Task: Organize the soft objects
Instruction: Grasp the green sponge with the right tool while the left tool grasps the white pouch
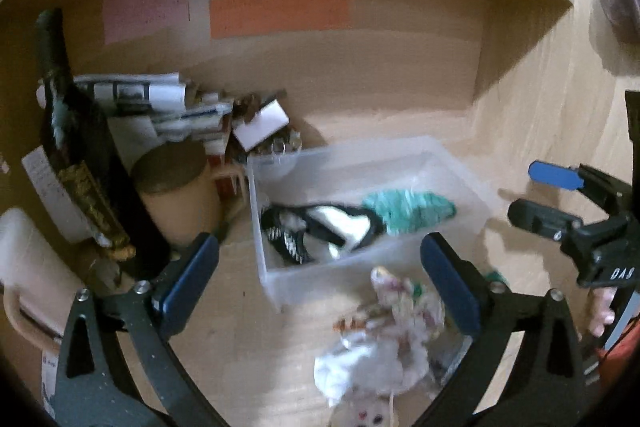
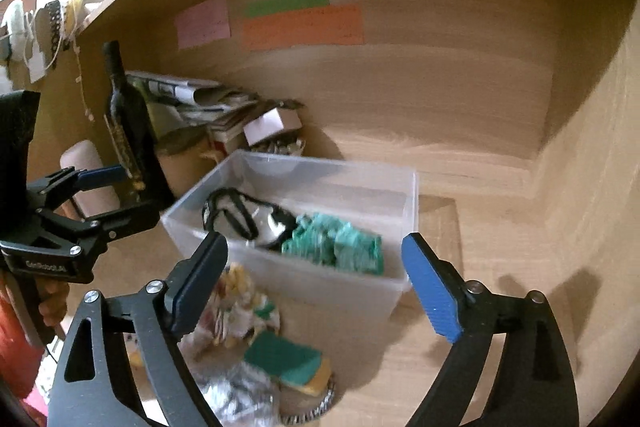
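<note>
A clear plastic bin (image 1: 460, 175) (image 2: 328, 283) stands on the wooden desk. In it lie a black-and-white cloth (image 1: 320, 227) (image 2: 248, 215) and a teal knitted cloth (image 1: 408, 209) (image 2: 340, 247). In front of the bin is a pile of soft things: a patterned white cloth (image 1: 400, 311) (image 2: 236, 303), a white plush (image 1: 360, 371) and a green-and-yellow sponge (image 2: 292, 359). My left gripper (image 1: 320, 287) is open and empty above the pile; it also shows in the right wrist view (image 2: 116, 195). My right gripper (image 2: 316, 287) is open and empty over the bin's front wall; it also shows in the left wrist view (image 1: 524, 193).
A dark wine bottle (image 1: 76, 163) (image 2: 128, 131), a tan mug (image 1: 180, 195), stacked papers (image 1: 160, 99) and a small white box (image 1: 260, 125) crowd the back left. Coloured notes (image 1: 276, 11) hang on the back panel. Bare desk lies right of the bin.
</note>
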A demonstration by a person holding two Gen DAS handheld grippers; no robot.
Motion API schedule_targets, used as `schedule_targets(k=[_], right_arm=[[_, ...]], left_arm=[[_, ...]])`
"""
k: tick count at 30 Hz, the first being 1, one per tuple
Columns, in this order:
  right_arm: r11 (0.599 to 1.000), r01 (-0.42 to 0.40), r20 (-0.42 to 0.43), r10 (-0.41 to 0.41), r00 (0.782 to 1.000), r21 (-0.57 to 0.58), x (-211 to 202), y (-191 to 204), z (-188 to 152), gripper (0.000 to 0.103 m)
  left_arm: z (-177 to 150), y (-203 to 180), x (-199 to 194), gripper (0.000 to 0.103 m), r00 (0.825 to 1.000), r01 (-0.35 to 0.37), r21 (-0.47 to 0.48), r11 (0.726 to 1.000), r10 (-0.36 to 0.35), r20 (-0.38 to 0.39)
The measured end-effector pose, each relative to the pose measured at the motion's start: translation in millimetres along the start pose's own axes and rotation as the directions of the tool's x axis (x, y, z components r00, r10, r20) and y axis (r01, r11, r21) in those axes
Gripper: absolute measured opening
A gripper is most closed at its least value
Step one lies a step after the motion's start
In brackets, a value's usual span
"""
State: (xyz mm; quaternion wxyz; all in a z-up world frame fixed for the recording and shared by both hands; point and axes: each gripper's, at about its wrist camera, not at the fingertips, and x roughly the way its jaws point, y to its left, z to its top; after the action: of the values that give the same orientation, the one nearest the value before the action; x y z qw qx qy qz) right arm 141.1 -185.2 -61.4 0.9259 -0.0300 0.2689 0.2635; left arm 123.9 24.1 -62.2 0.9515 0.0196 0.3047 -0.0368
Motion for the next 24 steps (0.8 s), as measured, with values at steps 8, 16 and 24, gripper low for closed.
schedule_targets(k=[8, 16, 24], right_arm=[[0.998, -0.018, -0.095, 0.024, 0.995, 0.061, 8, -1, -37, 0.088], [0.997, -0.047, -0.201, 0.060, 0.978, 0.066, 30, 9, -67, 0.087], [0.996, -0.058, -0.236, 0.073, 0.969, 0.070, 41, 10, -73, 0.066]], left_arm=[[-50, -9, 14, 0.102, 0.992, 0.003, 0.004, 1.000, -0.002, -0.123], [-83, -23, 31, 0.102, 0.978, 0.065, -0.010, 0.998, -0.065, -0.200], [-89, -24, 42, 0.092, 0.978, 0.086, -0.018, 0.996, -0.088, -0.191]])
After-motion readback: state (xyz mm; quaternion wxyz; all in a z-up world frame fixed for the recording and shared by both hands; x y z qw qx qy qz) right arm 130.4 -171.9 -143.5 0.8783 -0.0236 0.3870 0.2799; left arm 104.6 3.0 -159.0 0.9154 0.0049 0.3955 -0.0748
